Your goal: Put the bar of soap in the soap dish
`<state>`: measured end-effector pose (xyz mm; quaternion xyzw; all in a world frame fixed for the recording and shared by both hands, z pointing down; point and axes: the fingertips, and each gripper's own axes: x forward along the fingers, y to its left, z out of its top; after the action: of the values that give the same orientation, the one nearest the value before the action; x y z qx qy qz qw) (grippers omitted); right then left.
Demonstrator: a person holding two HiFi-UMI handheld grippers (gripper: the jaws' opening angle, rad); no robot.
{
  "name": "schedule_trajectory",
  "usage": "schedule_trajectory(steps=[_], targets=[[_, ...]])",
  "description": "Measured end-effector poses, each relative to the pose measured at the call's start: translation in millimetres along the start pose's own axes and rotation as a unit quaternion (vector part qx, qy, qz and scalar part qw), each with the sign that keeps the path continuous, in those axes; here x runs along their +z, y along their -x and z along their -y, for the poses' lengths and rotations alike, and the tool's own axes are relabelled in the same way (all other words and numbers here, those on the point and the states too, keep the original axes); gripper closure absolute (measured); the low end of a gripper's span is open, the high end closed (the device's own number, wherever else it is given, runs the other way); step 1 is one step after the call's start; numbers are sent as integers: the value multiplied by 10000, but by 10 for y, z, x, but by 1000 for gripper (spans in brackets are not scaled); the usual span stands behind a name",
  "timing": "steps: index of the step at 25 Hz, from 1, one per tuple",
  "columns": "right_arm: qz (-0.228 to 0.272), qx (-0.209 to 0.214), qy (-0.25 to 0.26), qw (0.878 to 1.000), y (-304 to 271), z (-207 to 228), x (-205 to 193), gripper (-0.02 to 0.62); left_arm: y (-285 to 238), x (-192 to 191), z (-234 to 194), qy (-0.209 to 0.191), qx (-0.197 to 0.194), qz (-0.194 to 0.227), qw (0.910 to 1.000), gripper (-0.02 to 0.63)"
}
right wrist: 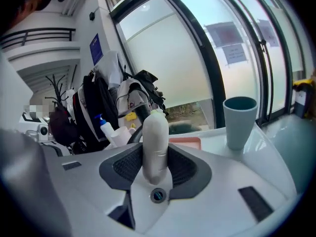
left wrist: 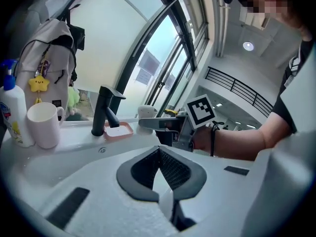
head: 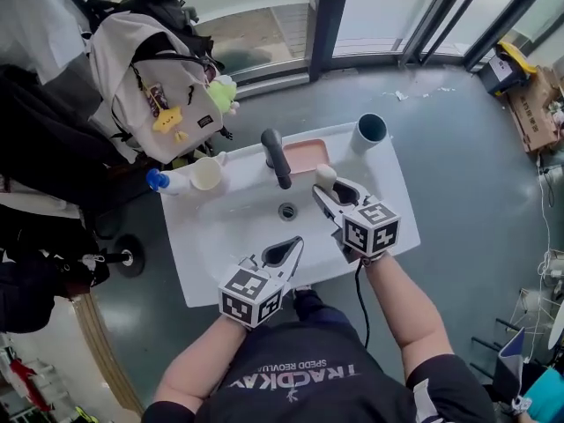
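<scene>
A pale, rounded bar of soap [right wrist: 154, 132] stands on end between the jaws of my right gripper [right wrist: 157, 154], which is shut on it. In the head view that gripper [head: 328, 187] holds the soap [head: 326, 175] over the basin, just right of the black faucet [head: 275, 155] and just in front of the pink soap dish [head: 306, 155]. The dish [right wrist: 186, 141] lies empty right behind the bar. My left gripper [head: 293, 247] hovers shut with nothing in it over the front of the basin. From the left gripper [left wrist: 159, 154], the dish [left wrist: 118, 131] shows beside the faucet [left wrist: 104, 110].
A white sink [head: 220, 245] bears a grey-blue cup [head: 371, 129] at its back right, and a white mug [head: 206, 173] and a blue-capped bottle [head: 167, 181] at its back left. A backpack [head: 154, 86] hangs beyond the sink. The drain [head: 287, 211] sits mid-basin.
</scene>
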<state>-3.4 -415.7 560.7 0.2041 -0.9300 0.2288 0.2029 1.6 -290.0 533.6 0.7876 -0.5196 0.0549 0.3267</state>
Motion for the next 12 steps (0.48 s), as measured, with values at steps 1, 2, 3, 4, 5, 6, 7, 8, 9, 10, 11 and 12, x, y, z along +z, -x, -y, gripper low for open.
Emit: schedule_trajectory(steps=[1,2,3,4,5,6,7,8,9,10,11,12], targets=[[-77,-18,146,9999,-66,65,14,443,-31,-3,-19,25,36,-18,10000,597],[-154,-32,284,9995,-131,125,27,443,-60,-4,-39,50,74,-30,10000,597],[-228,-41,404,9989,-194,180,35,443,-88,-6,-61,76,112,-37,9999,597],[-293,-40,495,9983,-254,230,39,443,-116,-8,-82,105,151,-42,9998,597],[-348,-30,556,9978,-310,272,40,443,-143,-12,-101,136,188,-45,9997,597],[-393,-15,583,9975,-361,308,36,443,-169,-17,-120,169,223,-46,9996,597],[-428,1,568,9975,-410,340,28,443,-197,-21,-139,200,258,-45,9995,597],[-449,20,497,9978,-458,368,20,443,-225,-23,-160,228,291,-42,9993,597],[-457,45,363,9983,-507,389,12,443,-254,-22,-183,252,323,-38,9992,597],[-455,73,181,9988,-555,403,1,443,-284,-16,-205,272,351,-34,9990,597],[-450,96,-14,9989,-600,413,-11,443,-312,-6,-220,288,374,-27,9989,597],[-451,108,-175,9988,-640,418,-24,443,-340,10,-227,300,390,-19,9988,597]])
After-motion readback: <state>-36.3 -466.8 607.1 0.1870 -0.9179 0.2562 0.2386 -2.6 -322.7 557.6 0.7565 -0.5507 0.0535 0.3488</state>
